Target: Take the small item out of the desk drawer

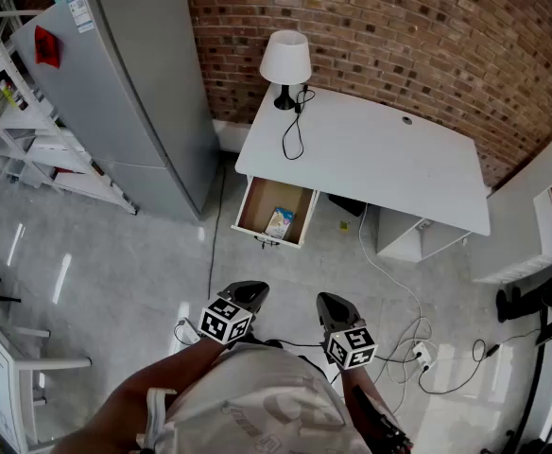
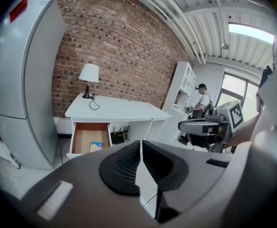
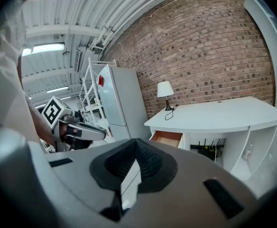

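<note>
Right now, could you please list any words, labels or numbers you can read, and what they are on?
Nothing is legible.
Fridge sticker: too small to read.
Packet in the drawer: print blurred.
Left marker cube and right marker cube: patterns, no words.

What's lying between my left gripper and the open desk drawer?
Only bare grey floor lies between the left gripper and the drawer, as the head view shows; a thin dark cable runs just left of that stretch.
</note>
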Tool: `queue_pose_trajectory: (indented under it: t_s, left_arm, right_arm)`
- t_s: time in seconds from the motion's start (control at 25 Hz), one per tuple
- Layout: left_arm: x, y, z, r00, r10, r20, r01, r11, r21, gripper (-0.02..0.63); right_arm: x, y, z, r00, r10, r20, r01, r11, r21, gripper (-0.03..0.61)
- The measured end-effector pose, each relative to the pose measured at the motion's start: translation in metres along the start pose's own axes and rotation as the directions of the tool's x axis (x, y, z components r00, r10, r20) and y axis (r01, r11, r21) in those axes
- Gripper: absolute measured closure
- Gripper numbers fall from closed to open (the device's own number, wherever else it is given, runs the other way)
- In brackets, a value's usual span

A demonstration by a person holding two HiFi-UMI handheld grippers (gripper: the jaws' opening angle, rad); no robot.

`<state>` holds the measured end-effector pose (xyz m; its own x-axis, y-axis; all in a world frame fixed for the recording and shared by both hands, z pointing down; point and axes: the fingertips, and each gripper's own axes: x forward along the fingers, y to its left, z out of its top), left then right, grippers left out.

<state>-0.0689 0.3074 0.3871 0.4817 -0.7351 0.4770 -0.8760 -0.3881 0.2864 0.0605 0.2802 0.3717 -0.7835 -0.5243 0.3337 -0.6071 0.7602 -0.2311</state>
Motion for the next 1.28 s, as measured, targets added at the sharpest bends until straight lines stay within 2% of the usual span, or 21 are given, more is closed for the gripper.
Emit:
queue_pose_trajectory:
  t_s: [0.12,0.36,0.6,0.8,1.28]
  left_arm:
    - [-0.004,-0.004,0.005,1.000,-0.002,0.011,0.002,1.000,0.010,0.597]
    - [-0.012,-0.002,-0.002,1.000,0.006,0.007,-0.006,1.000,-0.001,0.597]
    - [-0.014,-0.002,0.006,0.999,0.008,0.033,-0.008,1.000,0.002,0.597]
    - [-0.021,-0.002,-0.002,1.000,0.007,0.029,-0.007,1.000,-0.001,0.597]
    - [-0.036,0.001,-0.018,0.999,0.038,0.023,-0.037,0.999,-0.029,0.597]
  right_arm:
    - [-0.005,0.002,-0.006,1.000,-0.002,-0.011,0.002,1.000,0.022,0.574]
    - [-0.005,0.010,-0.002,1.000,0.006,-0.007,-0.006,1.000,-0.003,0.574]
    - [-0.009,0.010,-0.001,1.000,-0.008,-0.008,0.008,1.000,-0.006,0.573]
    - [-0.010,0.012,-0.004,1.000,-0.022,-0.008,0.022,1.000,0.013,0.573]
    - [-0.006,0.030,-0.023,0.999,0.004,-0.041,-0.003,0.999,0.035,0.572]
